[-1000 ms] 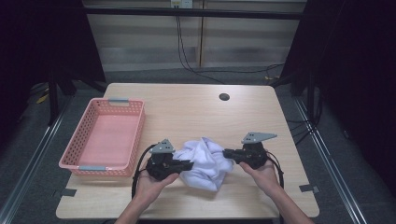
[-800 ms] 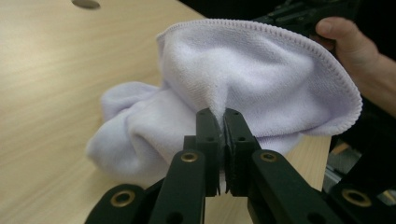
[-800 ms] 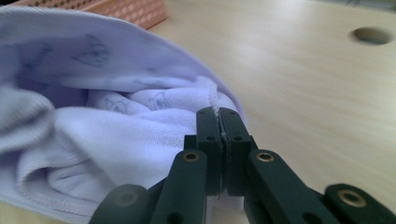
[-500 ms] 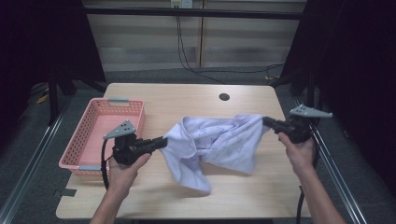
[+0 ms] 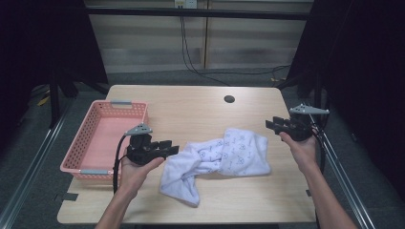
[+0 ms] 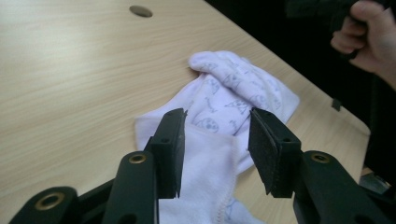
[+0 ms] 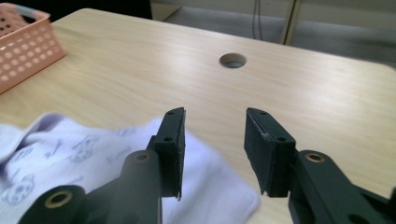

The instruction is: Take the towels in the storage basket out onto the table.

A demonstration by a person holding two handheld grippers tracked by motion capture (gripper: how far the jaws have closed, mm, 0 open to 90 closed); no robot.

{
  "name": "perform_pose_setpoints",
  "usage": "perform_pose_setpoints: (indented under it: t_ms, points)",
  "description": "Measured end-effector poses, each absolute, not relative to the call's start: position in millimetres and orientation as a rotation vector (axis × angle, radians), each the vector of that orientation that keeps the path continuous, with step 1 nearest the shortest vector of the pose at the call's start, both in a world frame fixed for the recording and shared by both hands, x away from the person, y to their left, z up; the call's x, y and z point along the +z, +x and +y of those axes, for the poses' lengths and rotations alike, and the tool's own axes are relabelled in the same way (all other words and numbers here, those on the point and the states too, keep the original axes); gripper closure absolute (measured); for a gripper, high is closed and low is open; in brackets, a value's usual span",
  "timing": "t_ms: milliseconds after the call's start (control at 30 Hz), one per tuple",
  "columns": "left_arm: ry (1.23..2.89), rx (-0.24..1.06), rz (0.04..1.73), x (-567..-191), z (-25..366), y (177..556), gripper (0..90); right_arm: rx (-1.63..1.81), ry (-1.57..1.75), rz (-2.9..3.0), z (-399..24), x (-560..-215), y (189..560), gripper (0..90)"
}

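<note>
While the white printed cloth [image 5: 220, 160] lies twisted on the desk [image 5: 191, 109] between both hands, neither gripper holds it. The left gripper [image 5: 168, 149] and the right gripper [image 5: 271, 125] have just been opening; their jaws stand spread with nothing pinched.

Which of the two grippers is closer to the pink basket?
The left. The left gripper hangs just beside the basket, next to its near right corner, at the towel's left end. The right gripper is far across the table, past the towel's right end.
</note>
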State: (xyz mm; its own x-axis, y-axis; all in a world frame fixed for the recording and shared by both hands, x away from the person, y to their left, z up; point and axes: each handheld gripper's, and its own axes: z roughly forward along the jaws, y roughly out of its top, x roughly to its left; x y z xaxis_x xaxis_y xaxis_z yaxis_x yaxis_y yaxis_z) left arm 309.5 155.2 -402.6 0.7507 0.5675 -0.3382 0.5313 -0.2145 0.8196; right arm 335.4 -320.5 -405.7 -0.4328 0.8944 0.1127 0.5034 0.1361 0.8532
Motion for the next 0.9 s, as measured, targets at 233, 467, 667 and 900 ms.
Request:
perform_pose_setpoints:
  t_ms: [233,467,667,900]
  points:
    - [2.008,-0.045,0.702,-432.4,113.2,302.3,64.1,1.326,1.244,2.213,-279.8,-431.9,298.9,58.1]
    - [2.179,-0.079,0.696,-480.9,77.1,323.2,44.6,1.267,1.158,2.394,-236.1,-472.7,294.6,37.2]
    - [2.202,-0.018,0.674,-493.2,70.8,316.4,45.5,1.138,1.158,2.437,-221.6,-493.6,302.5,41.2]
    - [2.202,-0.098,0.657,-488.6,74.7,308.0,83.6,1.150,1.223,2.370,-238.8,-482.1,305.6,79.8]
